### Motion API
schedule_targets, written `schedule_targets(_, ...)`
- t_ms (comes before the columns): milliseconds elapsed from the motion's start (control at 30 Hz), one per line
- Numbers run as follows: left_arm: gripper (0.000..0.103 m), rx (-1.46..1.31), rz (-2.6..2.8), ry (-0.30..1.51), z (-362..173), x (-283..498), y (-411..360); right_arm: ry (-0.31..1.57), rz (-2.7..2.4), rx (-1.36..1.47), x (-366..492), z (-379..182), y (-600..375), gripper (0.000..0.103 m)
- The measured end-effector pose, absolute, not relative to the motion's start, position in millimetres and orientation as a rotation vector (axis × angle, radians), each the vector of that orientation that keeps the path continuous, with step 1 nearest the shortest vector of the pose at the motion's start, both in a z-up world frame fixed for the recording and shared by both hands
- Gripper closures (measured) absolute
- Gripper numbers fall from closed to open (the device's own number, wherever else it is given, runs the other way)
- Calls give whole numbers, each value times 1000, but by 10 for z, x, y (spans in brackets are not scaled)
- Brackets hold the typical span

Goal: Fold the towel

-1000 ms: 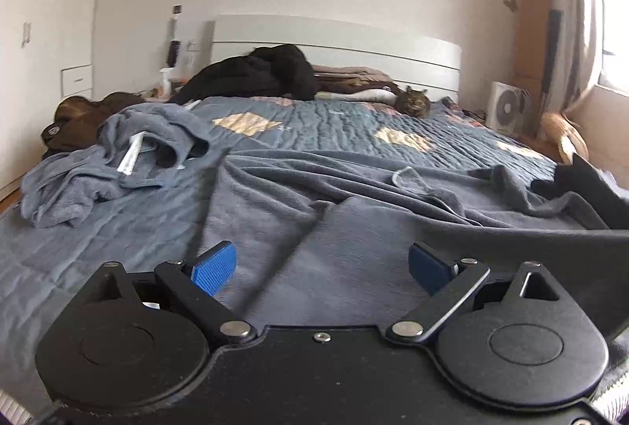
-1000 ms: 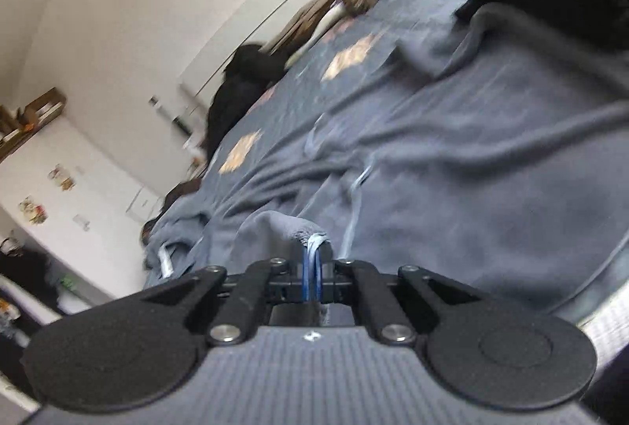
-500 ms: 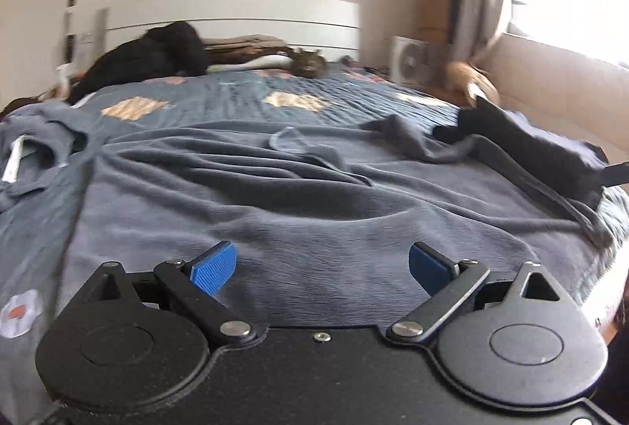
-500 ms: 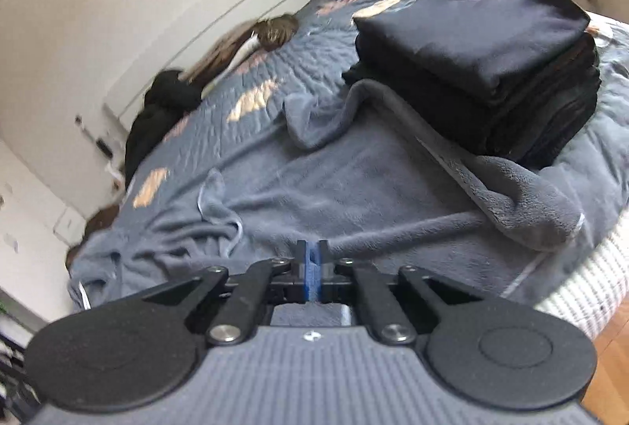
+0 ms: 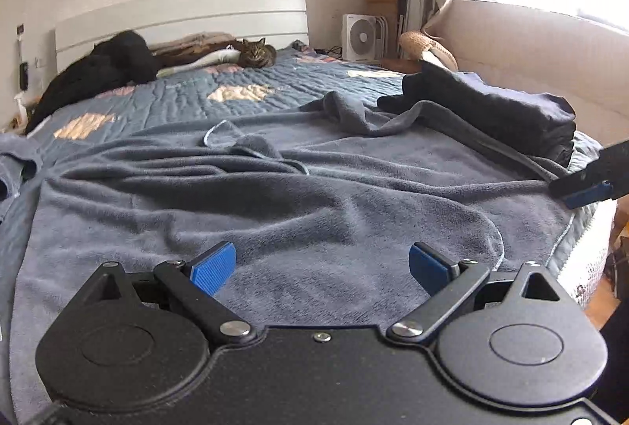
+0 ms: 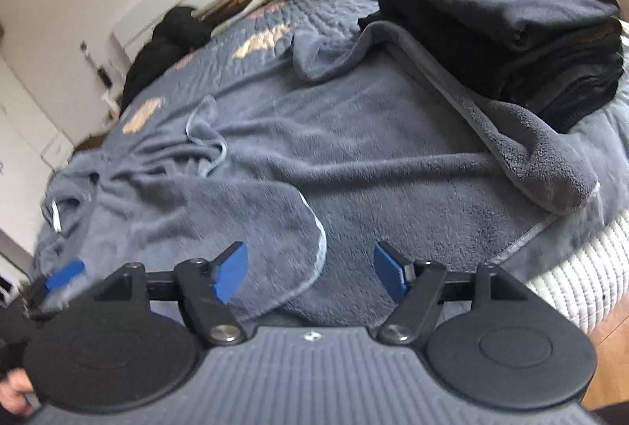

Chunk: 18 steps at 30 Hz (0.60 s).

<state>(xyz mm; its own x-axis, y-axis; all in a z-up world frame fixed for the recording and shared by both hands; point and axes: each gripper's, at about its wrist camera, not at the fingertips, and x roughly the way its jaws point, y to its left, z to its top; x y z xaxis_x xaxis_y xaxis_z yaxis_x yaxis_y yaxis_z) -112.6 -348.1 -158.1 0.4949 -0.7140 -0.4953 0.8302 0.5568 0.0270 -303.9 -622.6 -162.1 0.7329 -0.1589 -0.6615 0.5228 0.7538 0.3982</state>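
A large grey-blue fleecy towel (image 5: 314,189) lies rumpled across the bed, with a rounded flap (image 6: 251,212) folded over onto it near the front edge. My left gripper (image 5: 320,267) is open just above the towel's near part, with nothing between its blue pads. My right gripper (image 6: 310,275) hovers over the flap's pale trimmed edge. Its jaws are opening and the pads press on nothing. The right gripper's fingertip (image 5: 589,189) shows at the right edge of the left wrist view. In the right wrist view the left gripper's blue pad (image 6: 63,277) sits low on the left.
A stack of folded dark clothes (image 6: 511,20) sits on the towel's far right side, near the bed's edge (image 6: 570,279). A cat (image 5: 257,52) and a black garment (image 5: 106,67) lie by the headboard. A white fan (image 5: 361,35) stands beyond the bed.
My right gripper, shut on the towel's trimmed edge before, has opened and let it go; the flap now lies on the towel. Both views have swung right toward the clothes stack.
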Motion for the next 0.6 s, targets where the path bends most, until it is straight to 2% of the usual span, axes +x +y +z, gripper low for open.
schedule_targets(333,8,477,-1001,340,-1826,-1697,-4066,663,-448,421,-3172,-1736,-6244,23)
schedule_targets(533,9,722,-1009,141,-2014,-2191,-4382,665,-449,425,-3321,-1710,-6438,22)
schedule_targets(600,17,810,-1003,101,-2123,-2305,-4470,673,-461,396,-3394,-1682,-6477,21)
